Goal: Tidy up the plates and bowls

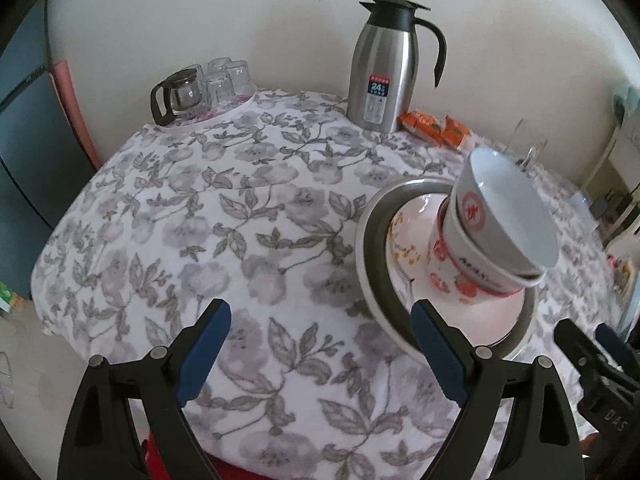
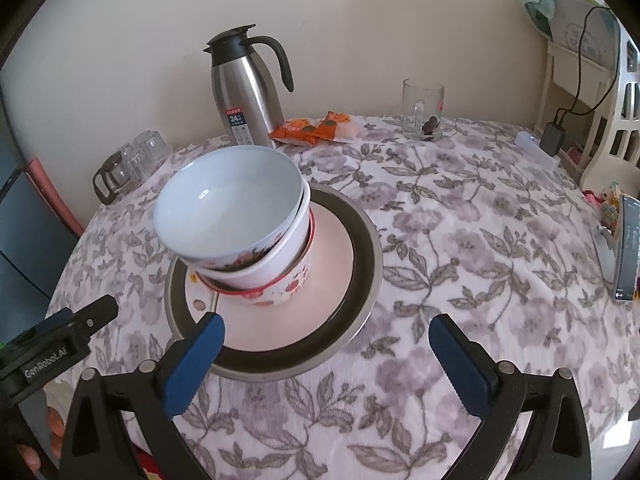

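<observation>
- The stacked bowls (image 2: 236,224) lean on a pink plate (image 2: 320,280) inside a metal dish (image 2: 360,300), centre-left in the right wrist view.
- The right tongs (image 2: 326,344) gape wide at the bottom of the frame, gripping nothing.
- The left tongs (image 1: 320,336) stand spread over the floral counter (image 1: 200,220), empty.
- A steel jug (image 1: 380,68) stands at the top.

Bowls (image 2: 232,216) on plate (image 2: 320,280)

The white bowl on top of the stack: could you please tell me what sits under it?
Under the white bowl are two more nested bowls, on a pale plate in a metal dish. Their insides are hidden.
</observation>
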The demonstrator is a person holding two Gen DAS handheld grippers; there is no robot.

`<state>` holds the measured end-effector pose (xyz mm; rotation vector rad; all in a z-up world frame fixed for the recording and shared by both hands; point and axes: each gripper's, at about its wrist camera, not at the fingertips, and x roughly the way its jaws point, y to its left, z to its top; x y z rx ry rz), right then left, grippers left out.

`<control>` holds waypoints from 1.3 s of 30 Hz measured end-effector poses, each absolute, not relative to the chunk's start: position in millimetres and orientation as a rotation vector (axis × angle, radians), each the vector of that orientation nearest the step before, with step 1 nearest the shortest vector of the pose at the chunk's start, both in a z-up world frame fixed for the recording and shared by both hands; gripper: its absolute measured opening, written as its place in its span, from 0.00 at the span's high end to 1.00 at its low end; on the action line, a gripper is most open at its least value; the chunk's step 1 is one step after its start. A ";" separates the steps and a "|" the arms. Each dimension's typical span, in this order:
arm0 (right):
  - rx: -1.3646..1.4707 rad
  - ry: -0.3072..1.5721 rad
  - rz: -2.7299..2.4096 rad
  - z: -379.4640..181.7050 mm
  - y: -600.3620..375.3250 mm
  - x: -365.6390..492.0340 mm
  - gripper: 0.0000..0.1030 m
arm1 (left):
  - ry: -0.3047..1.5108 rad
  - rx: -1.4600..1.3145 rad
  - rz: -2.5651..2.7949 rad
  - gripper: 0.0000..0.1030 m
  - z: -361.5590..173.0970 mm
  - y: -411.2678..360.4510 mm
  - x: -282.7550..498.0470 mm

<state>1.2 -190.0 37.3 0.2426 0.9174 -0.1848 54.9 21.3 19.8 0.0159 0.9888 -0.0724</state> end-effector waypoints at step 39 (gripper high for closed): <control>0.247 0.958 -0.236 27.4 -204.0 -13.0 0.00 | 1.079 0.122 -0.107 0.11 4.5 -2.6 47.4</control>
